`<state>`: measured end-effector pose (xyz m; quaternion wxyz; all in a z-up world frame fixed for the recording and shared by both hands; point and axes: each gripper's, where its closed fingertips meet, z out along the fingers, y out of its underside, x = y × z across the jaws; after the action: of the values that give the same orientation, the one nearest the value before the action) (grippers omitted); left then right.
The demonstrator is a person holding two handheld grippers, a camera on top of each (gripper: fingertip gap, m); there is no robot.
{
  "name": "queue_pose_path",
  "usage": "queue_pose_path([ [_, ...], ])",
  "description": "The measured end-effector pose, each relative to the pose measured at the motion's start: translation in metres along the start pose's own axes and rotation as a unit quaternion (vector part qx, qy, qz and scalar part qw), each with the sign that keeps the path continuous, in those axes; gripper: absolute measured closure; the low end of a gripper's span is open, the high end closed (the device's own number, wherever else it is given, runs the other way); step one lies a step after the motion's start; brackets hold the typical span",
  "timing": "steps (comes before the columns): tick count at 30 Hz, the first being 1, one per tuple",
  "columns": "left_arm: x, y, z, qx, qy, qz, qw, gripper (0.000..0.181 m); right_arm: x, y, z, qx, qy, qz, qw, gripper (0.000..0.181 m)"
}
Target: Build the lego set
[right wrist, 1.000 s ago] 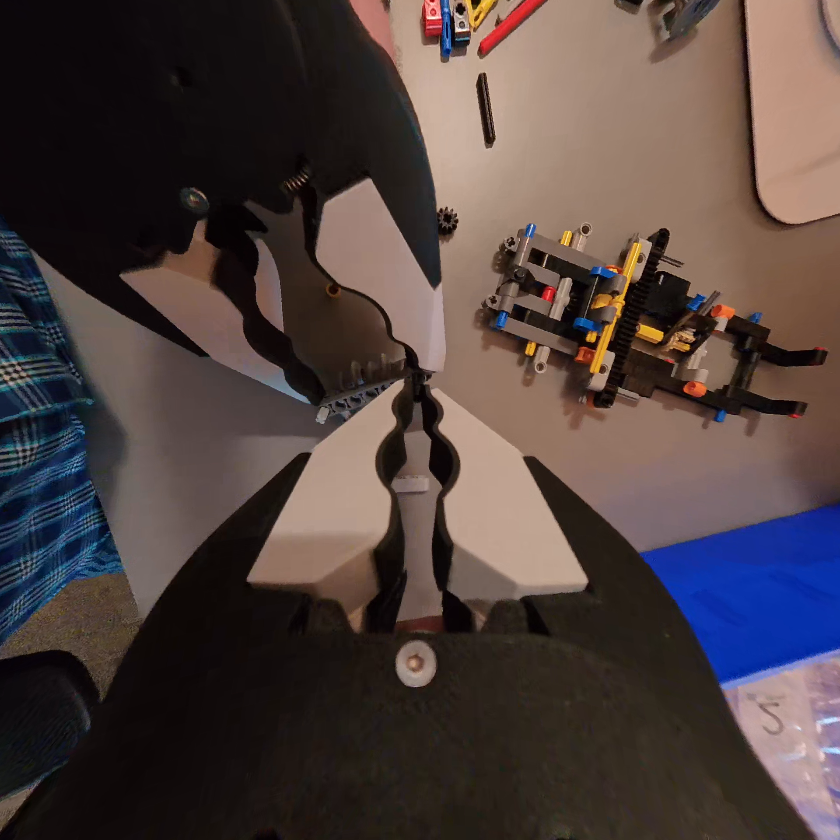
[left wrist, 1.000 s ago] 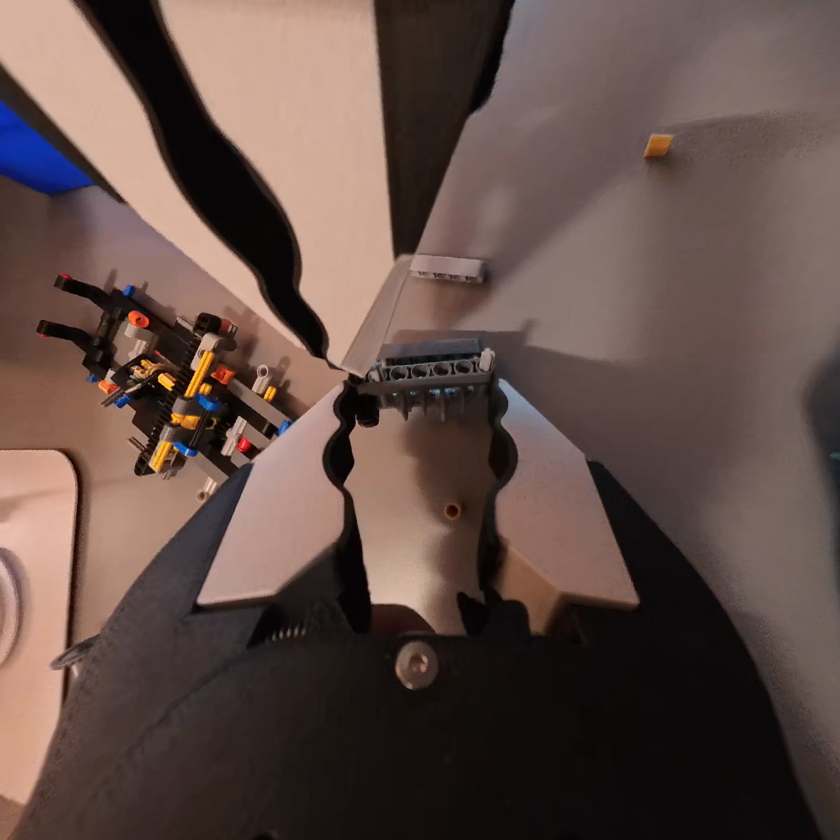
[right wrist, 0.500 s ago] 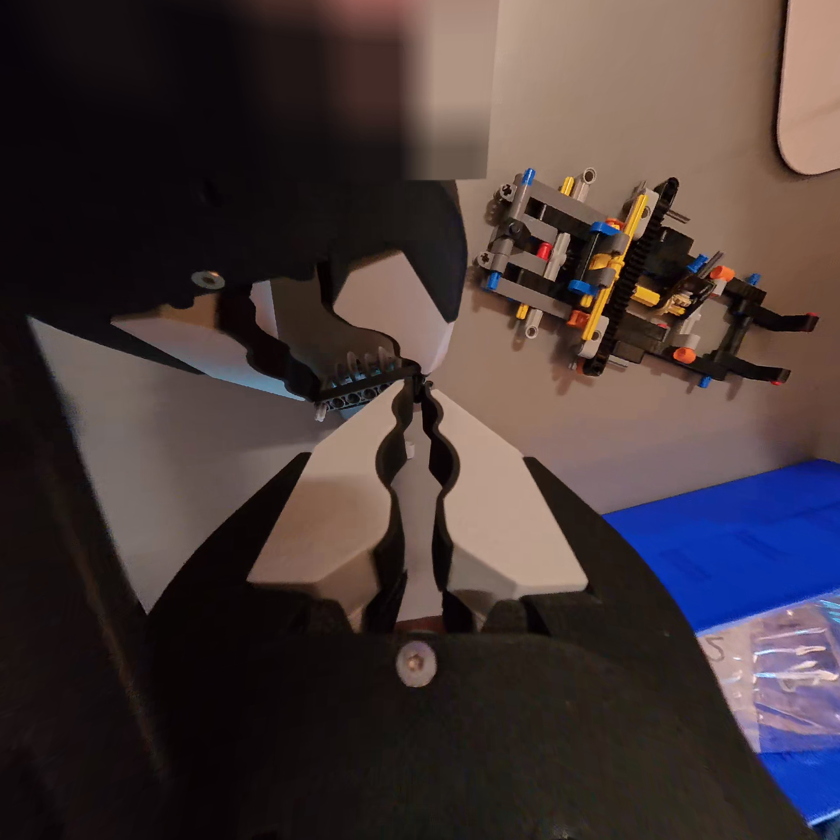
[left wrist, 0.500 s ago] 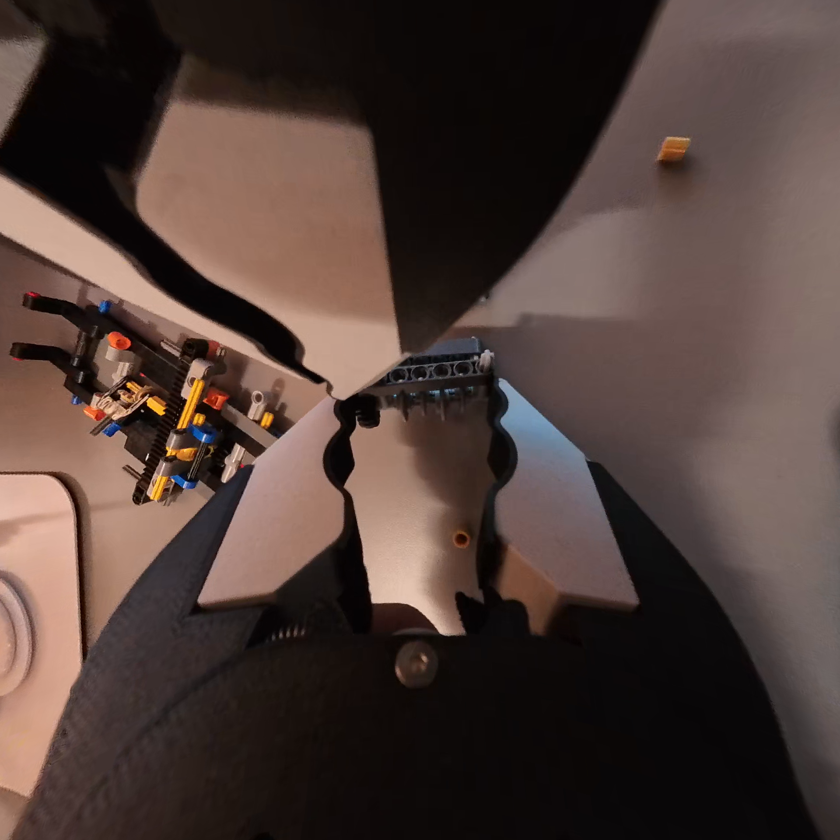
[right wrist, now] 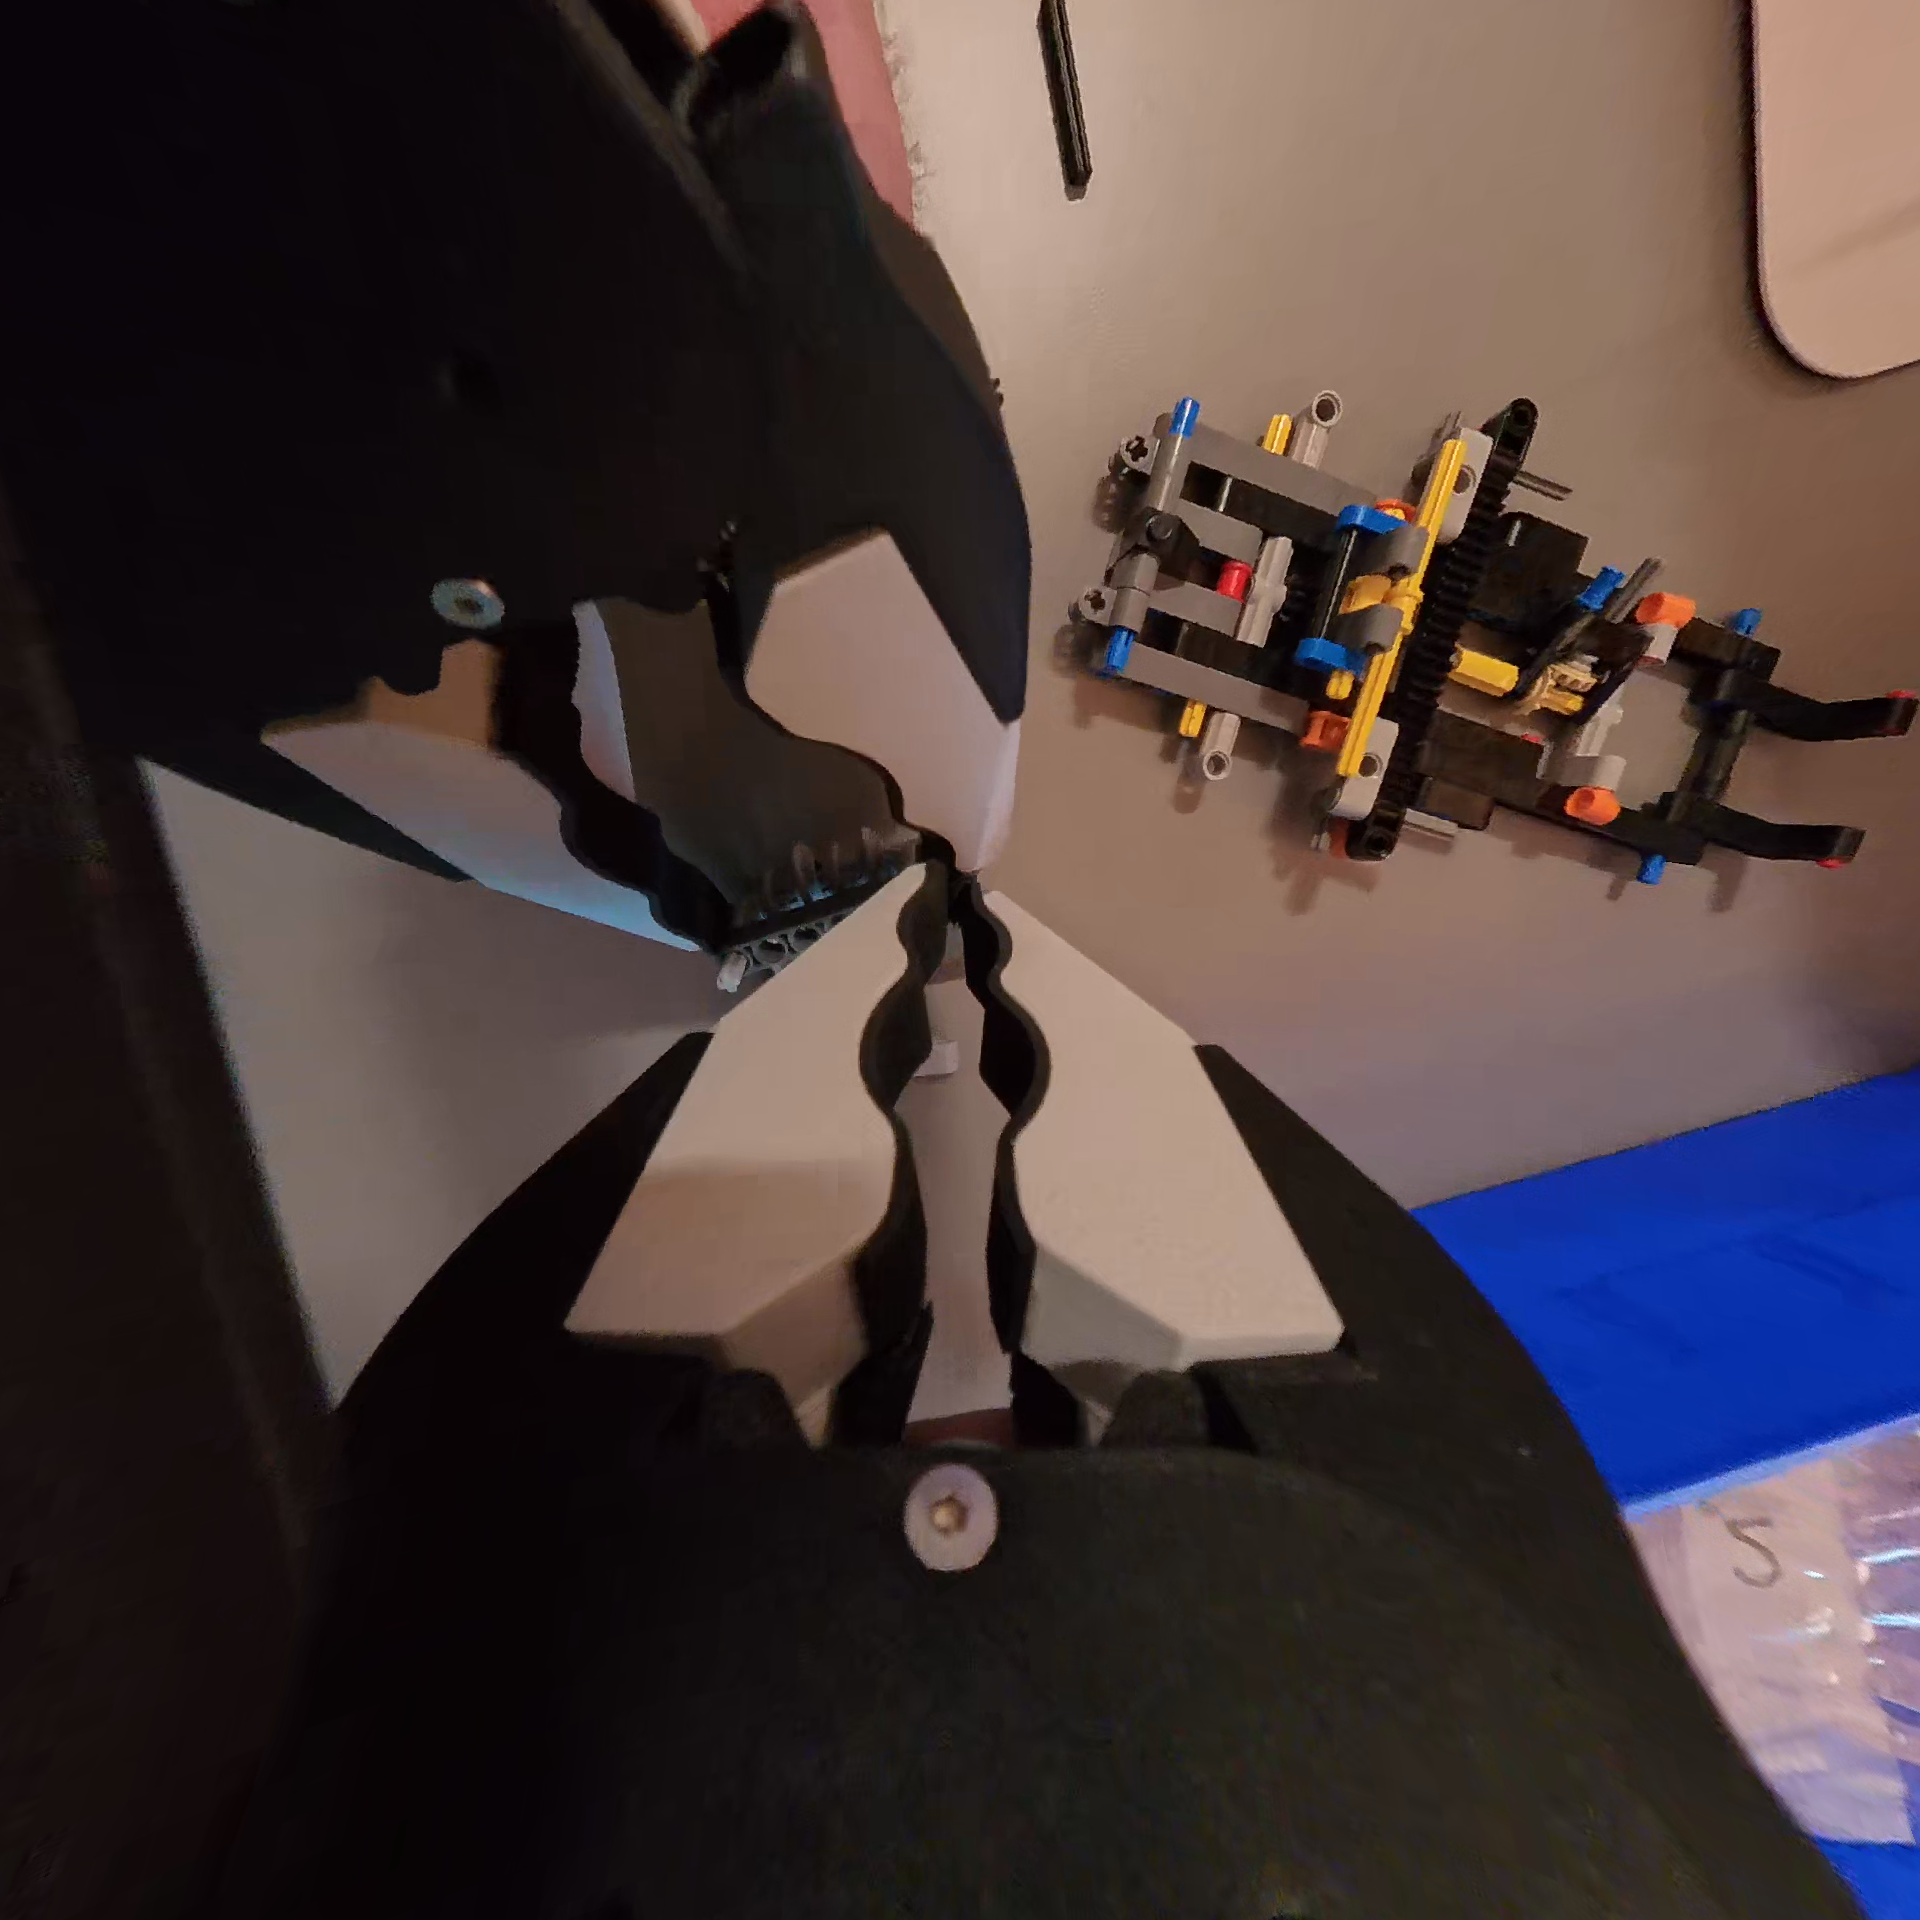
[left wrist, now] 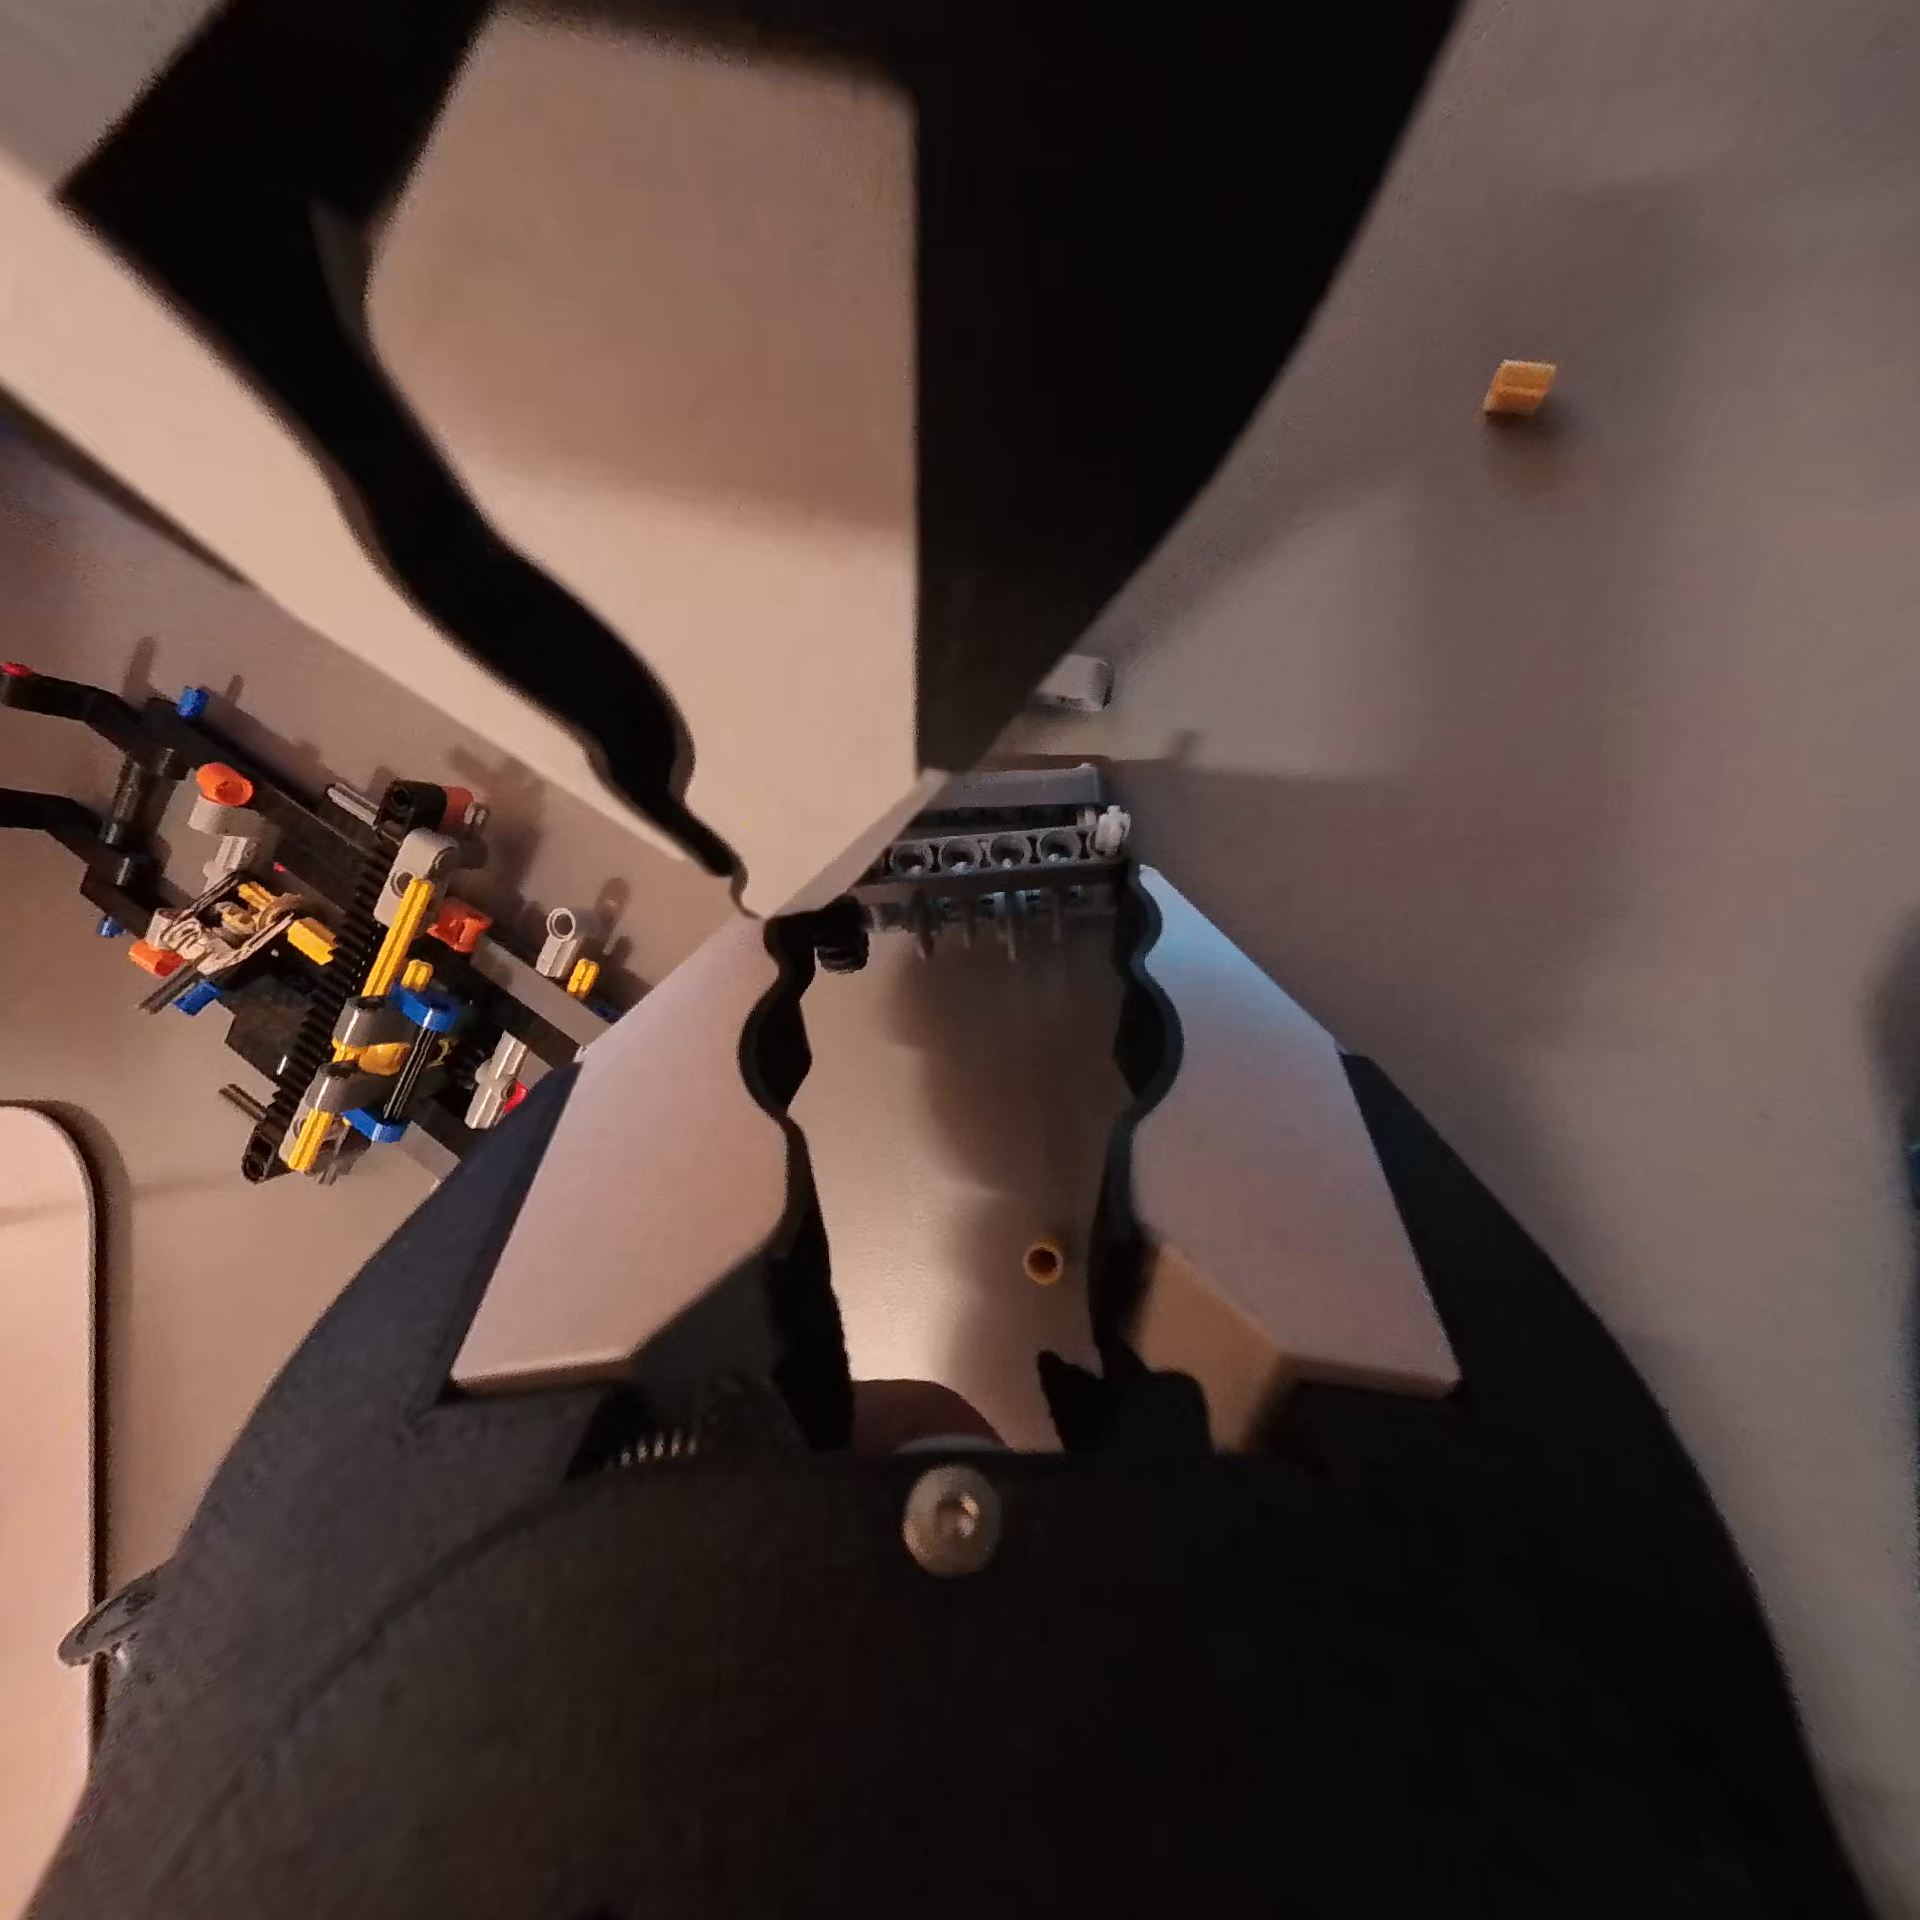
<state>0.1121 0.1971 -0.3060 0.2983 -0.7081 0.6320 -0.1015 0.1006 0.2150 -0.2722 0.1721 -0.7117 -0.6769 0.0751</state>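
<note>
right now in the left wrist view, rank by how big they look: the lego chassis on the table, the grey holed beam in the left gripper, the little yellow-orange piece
1. lego chassis
2. grey holed beam, though it sits nearer the camera and the right gripper hides part of it
3. yellow-orange piece, clearly smallest but also farther off

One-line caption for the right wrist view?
Right gripper presses a small black pin into the grey studded beam held by the left gripper.

The grey holed lego beam (left wrist: 997, 854) sits crosswise between the left gripper's (left wrist: 961, 914) fingertips, above the grey tabletop (left wrist: 1558, 831). The right gripper (right wrist: 951, 883) meets it tip to tip. The partly built black-and-grey lego chassis (right wrist: 1455, 634) lies on the table to the right gripper's right, and a small yellow lego piece (left wrist: 1519, 388) lies well apart, beyond the beam.
</note>
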Motion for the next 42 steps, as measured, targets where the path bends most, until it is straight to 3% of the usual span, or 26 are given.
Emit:
queue_pose_path([
  [1,0.001,-0.001,0.0,0.002,0.001,0.0,1.0,0.125,-0.001,0.001,-0.001,0.007,-0.001,0.003,1.0,0.181],
  [17,0.01,-0.008,-0.003,0.015,-0.014,0.019,1.0,0.125,-0.011,0.007,-0.01,0.111,0.015,0.032,0.993,0.181],
  [42,0.012,-0.007,0.0,0.005,-0.021,0.024,0.999,0.126,-0.011,0.005,-0.004,0.051,-0.001,0.013,0.999,0.181],
])
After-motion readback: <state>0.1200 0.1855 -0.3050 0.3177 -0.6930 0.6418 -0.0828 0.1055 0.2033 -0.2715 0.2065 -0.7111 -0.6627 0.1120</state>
